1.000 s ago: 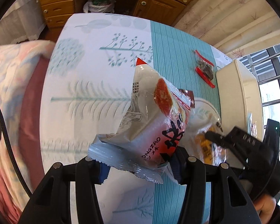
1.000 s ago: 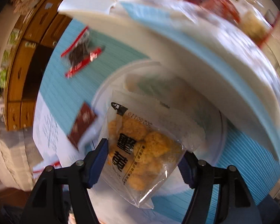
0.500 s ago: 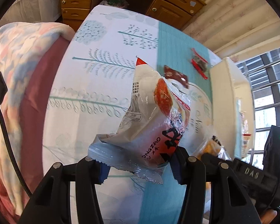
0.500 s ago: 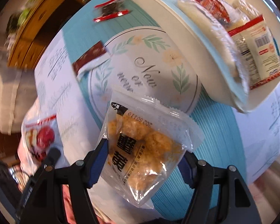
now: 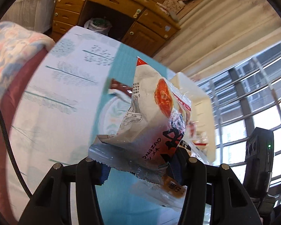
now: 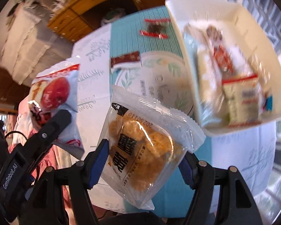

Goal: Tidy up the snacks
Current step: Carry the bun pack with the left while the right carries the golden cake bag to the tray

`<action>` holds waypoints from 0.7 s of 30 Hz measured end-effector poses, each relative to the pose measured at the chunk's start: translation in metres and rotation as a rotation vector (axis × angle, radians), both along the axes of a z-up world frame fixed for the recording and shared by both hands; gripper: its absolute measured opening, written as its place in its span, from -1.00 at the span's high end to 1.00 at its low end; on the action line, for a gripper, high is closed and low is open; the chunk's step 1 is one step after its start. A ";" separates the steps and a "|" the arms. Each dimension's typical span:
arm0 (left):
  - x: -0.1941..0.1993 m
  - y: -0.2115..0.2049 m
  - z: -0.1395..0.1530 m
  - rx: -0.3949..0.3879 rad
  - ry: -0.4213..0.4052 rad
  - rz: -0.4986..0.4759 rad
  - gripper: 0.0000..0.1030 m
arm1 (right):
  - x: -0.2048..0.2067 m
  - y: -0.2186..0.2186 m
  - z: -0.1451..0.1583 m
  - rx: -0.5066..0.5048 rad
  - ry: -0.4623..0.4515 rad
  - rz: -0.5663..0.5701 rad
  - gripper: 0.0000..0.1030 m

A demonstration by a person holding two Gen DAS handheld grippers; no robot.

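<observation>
My left hand-held gripper point(image 5: 138, 166) is clamped on the white-and-red snack packet point(image 5: 155, 116), held up above the tabletop point(image 5: 65, 86). My right hand-held gripper point(image 6: 143, 158) is clamped on a clear packet of golden puffs point(image 6: 140, 140) — also in the air. The cream bin point(image 6: 179, 24) (blurred, several packets inside) sits at the right, beside a round printed mat point(image 6: 159, 78); two small packets lie near it.

Tabletop point(image 6: 95, 60): round mat point(image 6: 159, 78) at centre; bin point(image 6: 271, 60) at 3 o'clock holding packets; small sachet point(image 6: 125, 59) at 10; wrapped sweet point(image 6: 155, 29) at 12.
</observation>
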State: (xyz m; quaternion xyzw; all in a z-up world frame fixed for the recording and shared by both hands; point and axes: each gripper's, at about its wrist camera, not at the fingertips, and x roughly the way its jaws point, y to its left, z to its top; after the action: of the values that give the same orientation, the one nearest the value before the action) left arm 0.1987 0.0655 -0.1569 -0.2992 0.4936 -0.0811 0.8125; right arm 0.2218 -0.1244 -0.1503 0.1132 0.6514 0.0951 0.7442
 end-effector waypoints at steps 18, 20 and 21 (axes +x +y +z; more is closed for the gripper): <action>0.042 -0.143 0.020 -0.061 -0.094 -0.013 -0.01 | 0.032 -0.139 0.045 -0.010 -0.276 0.052 -0.36; 0.052 -0.160 0.020 -0.056 -0.089 -0.036 -0.01 | 0.038 -0.153 0.044 -0.009 -0.279 0.042 -0.36; 0.056 -0.166 0.020 -0.054 -0.086 -0.042 -0.01 | 0.042 -0.163 0.043 -0.005 -0.278 0.036 -0.36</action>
State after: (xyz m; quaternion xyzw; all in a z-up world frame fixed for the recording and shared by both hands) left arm 0.2547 -0.1002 -0.1369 -0.3068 0.4620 -0.1242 0.8228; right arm 0.2640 -0.2873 -0.1068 0.0855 0.5442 0.1218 0.8257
